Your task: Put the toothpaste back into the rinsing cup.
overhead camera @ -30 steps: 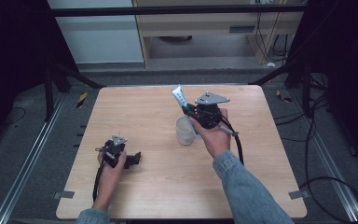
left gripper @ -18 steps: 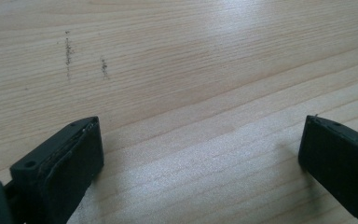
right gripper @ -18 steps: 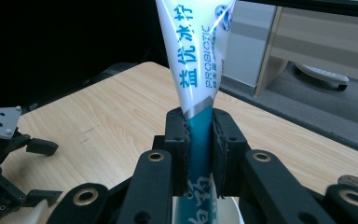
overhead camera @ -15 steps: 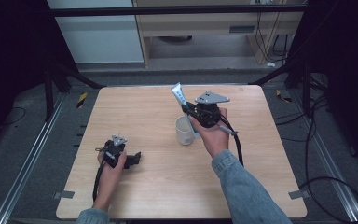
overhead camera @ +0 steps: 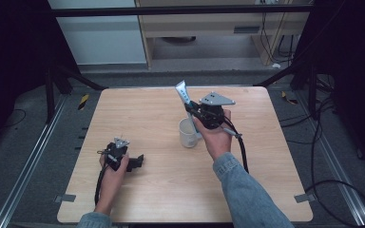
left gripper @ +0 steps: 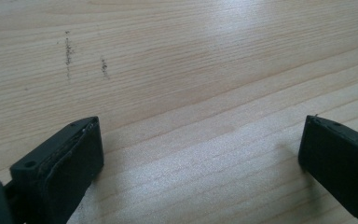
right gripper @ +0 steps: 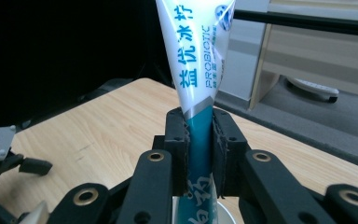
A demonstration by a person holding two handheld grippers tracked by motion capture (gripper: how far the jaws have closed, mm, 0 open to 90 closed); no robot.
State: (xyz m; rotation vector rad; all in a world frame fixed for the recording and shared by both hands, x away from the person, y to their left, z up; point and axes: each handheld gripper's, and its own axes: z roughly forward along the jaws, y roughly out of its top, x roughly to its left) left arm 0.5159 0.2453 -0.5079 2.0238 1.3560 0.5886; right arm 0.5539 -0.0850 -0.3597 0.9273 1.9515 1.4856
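Observation:
My right gripper (overhead camera: 194, 112) is shut on a white and teal toothpaste tube (overhead camera: 184, 93), which stands nearly upright with its flat crimped end on top. In the right gripper view the tube (right gripper: 199, 56) is pinched between the two pads (right gripper: 179, 140), and its lower end hangs over the rim of a white mug (right gripper: 223, 215). The mug (overhead camera: 188, 133) stands upright on the wooden table (overhead camera: 138, 114), just below and left of the gripper. My left gripper (overhead camera: 135, 162) lies low on the table at the front left, jaws wide apart over bare wood (left gripper: 200, 116), nothing between them.
A black and yellow object (overhead camera: 83, 101) lies on the floor beyond the table's far left corner. Cables (overhead camera: 328, 175) trail over the floor at the right. A pale cabinet (overhead camera: 100, 33) and shelving stand behind the table.

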